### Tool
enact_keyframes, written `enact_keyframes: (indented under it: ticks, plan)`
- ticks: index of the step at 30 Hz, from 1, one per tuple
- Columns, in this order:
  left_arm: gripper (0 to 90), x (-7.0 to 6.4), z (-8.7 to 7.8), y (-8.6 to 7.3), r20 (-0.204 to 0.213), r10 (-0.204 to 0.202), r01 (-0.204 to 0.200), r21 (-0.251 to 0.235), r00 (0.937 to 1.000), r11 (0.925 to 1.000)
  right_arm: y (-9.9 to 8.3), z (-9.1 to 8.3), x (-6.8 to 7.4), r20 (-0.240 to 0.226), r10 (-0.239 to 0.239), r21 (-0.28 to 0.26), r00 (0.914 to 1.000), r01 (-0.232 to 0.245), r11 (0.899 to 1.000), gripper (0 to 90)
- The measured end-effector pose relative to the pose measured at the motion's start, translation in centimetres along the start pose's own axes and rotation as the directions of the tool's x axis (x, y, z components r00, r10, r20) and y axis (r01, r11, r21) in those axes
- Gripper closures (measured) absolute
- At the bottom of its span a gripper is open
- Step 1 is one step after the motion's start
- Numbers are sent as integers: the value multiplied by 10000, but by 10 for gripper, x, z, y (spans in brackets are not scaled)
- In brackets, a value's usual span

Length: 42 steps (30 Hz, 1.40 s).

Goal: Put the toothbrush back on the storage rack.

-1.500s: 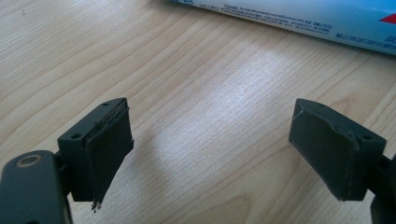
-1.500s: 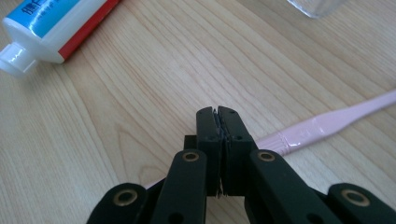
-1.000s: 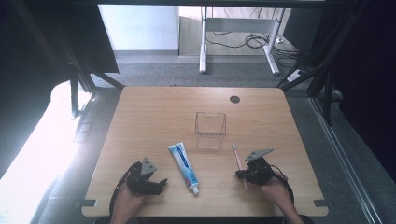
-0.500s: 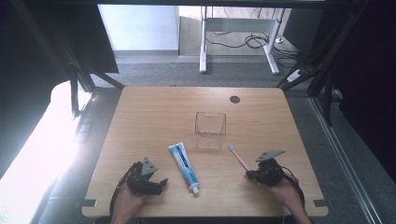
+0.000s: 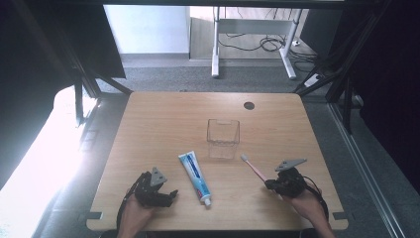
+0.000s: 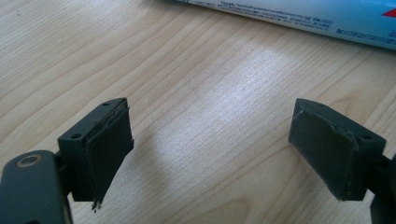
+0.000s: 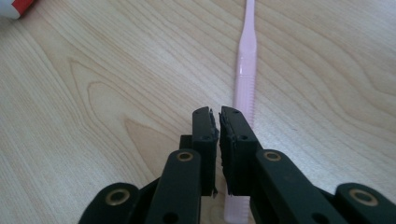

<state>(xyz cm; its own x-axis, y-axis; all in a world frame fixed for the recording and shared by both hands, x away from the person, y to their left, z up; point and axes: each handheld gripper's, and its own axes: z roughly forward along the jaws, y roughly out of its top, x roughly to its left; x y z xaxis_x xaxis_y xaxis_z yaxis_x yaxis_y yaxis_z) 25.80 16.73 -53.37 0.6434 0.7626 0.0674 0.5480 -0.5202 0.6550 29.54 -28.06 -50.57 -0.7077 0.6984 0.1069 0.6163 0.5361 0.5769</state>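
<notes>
A pink toothbrush (image 5: 255, 168) lies slanted on the wooden table (image 5: 163, 129), bristle end toward a clear square cup (image 5: 223, 138). My right gripper (image 5: 268, 184) sits over the near end of its handle. In the right gripper view the jaws (image 7: 218, 116) are shut with nothing between them, and the toothbrush (image 7: 246, 60) runs along the table under the right jaw. A white and blue toothpaste tube (image 5: 195, 177) lies left of centre, cap toward me. My left gripper (image 5: 169, 197) rests left of it, open (image 6: 212, 154) over bare wood, with the tube (image 6: 303, 16) just beyond.
A dark round cable hole (image 5: 249, 105) sits near the table's far edge. Bare wood spreads across the far half and the left side. Beyond the table are grey carpet, white desk legs (image 5: 216, 44) and loose cables. Dark frame struts flank both sides.
My right gripper has slid right and toward the near edge, along the toothbrush handle. The toothbrush now lies a little more slanted. The left gripper has stayed put.
</notes>
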Motion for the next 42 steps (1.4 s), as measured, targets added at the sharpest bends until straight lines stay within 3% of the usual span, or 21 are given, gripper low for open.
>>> enact_keyframes:
  ticks: [11,27,28,29,34,42]
  plan:
    - [135,0,0,0,5,0,0,-1,10000,10000,16,2,-3,454,-333,1081,9984,282,9937,717]
    - [136,1,-1,0,6,9,-9,-5,10000,10000,43,13,-9,837,-507,2675,9952,266,9632,632]
    - [136,1,-1,0,-8,9,-9,-11,10000,10000,48,15,-10,885,-542,2920,9946,261,9561,637]
    - [136,1,-1,0,-8,9,-9,-11,10000,10000,48,15,-10,885,-542,2920,9946,261,9561,637]
    - [136,1,-1,0,-11,14,-14,-17,10000,10000,60,23,-9,775,-681,3525,9947,365,9351,666]
    - [136,1,-2,0,-19,32,-32,-3,10000,10000,73,37,-7,705,-922,4411,9932,518,8960,710]
